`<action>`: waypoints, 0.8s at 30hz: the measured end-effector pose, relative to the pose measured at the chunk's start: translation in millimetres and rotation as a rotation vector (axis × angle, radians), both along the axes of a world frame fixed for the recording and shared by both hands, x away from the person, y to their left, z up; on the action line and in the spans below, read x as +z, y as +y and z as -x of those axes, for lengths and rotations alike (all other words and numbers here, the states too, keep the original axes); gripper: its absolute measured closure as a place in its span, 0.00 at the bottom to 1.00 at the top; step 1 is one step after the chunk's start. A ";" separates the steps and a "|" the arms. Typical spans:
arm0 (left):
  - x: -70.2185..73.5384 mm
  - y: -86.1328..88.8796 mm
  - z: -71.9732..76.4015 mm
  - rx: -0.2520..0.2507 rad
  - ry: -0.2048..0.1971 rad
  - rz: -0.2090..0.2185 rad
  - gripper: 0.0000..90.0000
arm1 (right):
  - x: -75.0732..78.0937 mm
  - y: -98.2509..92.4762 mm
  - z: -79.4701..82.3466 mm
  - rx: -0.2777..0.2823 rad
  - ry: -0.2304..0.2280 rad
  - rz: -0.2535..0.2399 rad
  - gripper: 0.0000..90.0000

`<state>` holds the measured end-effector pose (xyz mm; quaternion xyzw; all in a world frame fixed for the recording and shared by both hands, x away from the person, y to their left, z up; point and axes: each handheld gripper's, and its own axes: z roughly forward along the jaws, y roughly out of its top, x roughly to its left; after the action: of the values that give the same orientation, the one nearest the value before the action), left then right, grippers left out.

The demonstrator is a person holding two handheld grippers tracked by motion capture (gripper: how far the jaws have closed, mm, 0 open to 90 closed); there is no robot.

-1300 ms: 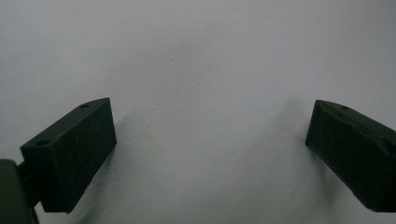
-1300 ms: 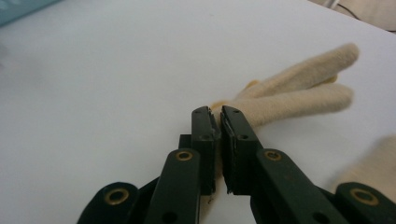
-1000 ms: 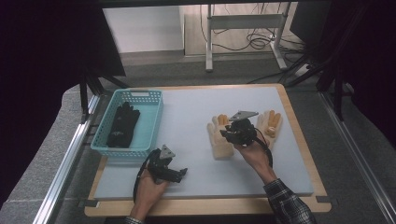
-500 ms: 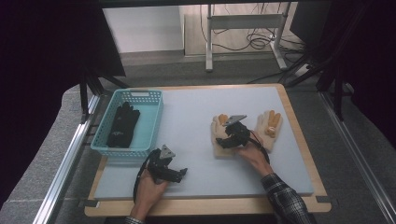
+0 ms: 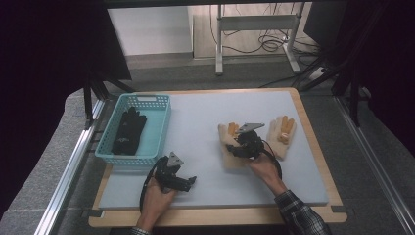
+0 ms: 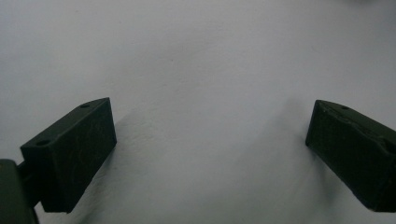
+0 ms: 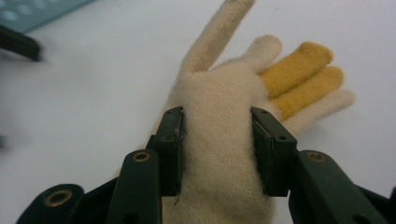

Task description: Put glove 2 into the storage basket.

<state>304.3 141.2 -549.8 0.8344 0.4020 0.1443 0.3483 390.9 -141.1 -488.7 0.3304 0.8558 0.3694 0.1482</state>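
Two claws: the right claw [image 7: 218,154] is pinched onto the cream knitted glove with mustard fingertips [image 7: 224,140], its jaws having just been closing on the cuff; the left claw [image 6: 210,154] is released, holding nothing.
Glove position: flat on the pale grey tabletop [image 5: 195,122], beside its matching glove [image 5: 283,134].
Grip advice: bunch enough cuff fabric before lifting.
Likely destination: the turquoise plastic basket [image 5: 159,129] holding a black glove [image 5: 128,131].

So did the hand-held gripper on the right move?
Yes. The right hand-held gripper came down onto the left cream glove, away from the other cream glove; its jaws were just closing around it.
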 end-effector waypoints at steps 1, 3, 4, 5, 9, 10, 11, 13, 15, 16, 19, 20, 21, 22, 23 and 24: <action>0.0 0.0 0.0 0.000 0.000 0.000 0.02 | 0.0 0.0 0.0 0.000 0.000 0.000 0.64; 0.0 0.0 -0.1 -0.001 -0.002 0.000 0.02 | -0.8 7.5 22.4 0.010 0.004 -0.002 0.64; 0.0 0.1 -0.1 -0.001 -0.002 -0.001 0.02 | -4.3 9.9 28.4 0.016 0.013 -0.002 0.62; 0.0 0.1 -0.1 -0.001 -0.002 -0.001 0.02 | -4.3 9.9 28.4 0.016 0.013 -0.002 0.62; 0.0 0.0 0.0 -0.001 -0.002 -0.001 0.02 | -20.4 13.6 38.5 0.031 0.035 0.007 0.43; 0.0 0.0 0.0 -0.001 -0.002 0.000 0.02 | -21.3 8.2 35.5 0.028 0.032 -0.013 0.38; 0.0 0.0 0.0 -0.001 -0.002 0.000 0.02 | -21.3 8.2 35.5 0.028 0.032 -0.013 0.38; 0.0 0.1 -0.1 -0.001 -0.002 -0.001 0.02 | -17.1 -6.3 26.9 0.016 0.035 -0.048 0.36; 0.0 0.1 -0.1 -0.001 -0.002 -0.001 0.02 | -15.1 -11.8 24.6 0.005 0.024 -0.047 0.36; 0.0 -0.1 0.0 0.000 0.000 0.001 0.02 | -12.2 -23.6 19.0 -0.018 0.007 -0.040 0.37; 0.0 -0.1 0.1 0.001 0.000 0.001 0.02 | -10.4 -35.6 12.9 -0.039 0.004 -0.044 0.38; 0.0 -0.1 0.1 0.001 -0.001 0.001 0.02 | -9.2 -46.2 7.9 -0.061 0.001 -0.047 0.40; 0.0 -0.1 0.0 0.001 0.000 0.001 0.02 | -7.7 -60.3 1.8 -0.090 -0.009 -0.040 0.43; 0.0 -0.1 0.1 0.001 0.000 0.001 0.02 | -7.2 -65.6 -0.6 -0.103 -0.014 -0.034 0.44; 0.0 -0.1 0.0 0.001 0.000 0.001 0.02 | -6.3 -72.7 -3.7 -0.120 -0.019 -0.030 0.46; 0.0 -0.1 0.0 0.001 0.000 0.001 0.02 | -5.2 -80.3 -6.8 -0.139 -0.023 -0.023 0.47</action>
<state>304.3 141.1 -549.8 0.8341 0.4024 0.1444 0.3487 397.8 -221.4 -494.0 0.3865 0.8248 0.3717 0.1794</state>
